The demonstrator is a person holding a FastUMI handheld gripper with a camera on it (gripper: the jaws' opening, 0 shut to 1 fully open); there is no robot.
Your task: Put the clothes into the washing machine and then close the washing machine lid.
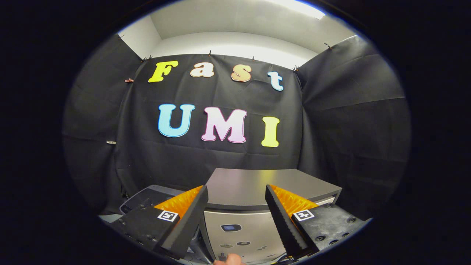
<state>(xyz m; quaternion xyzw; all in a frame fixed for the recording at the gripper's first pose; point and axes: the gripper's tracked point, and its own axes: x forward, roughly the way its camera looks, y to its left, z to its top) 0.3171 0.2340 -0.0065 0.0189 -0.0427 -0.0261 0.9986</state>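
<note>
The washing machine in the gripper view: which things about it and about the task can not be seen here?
- Washing machine: the open gripper has its fingers over both sides of the front, so its full width is hidden.
- Control panel: markings too small to tell.
- Dark object beside the machine: cut off by the finger, kind unclear.
- Fingertip of a person below: the rest is cut off.

You have black cloth walls (349, 121) hung on three sides of the booth, pinned along the top by small clips (129, 80). Above them you can see a pale wall (235, 44) and a ceiling with a bright light strip (298, 7).
</note>
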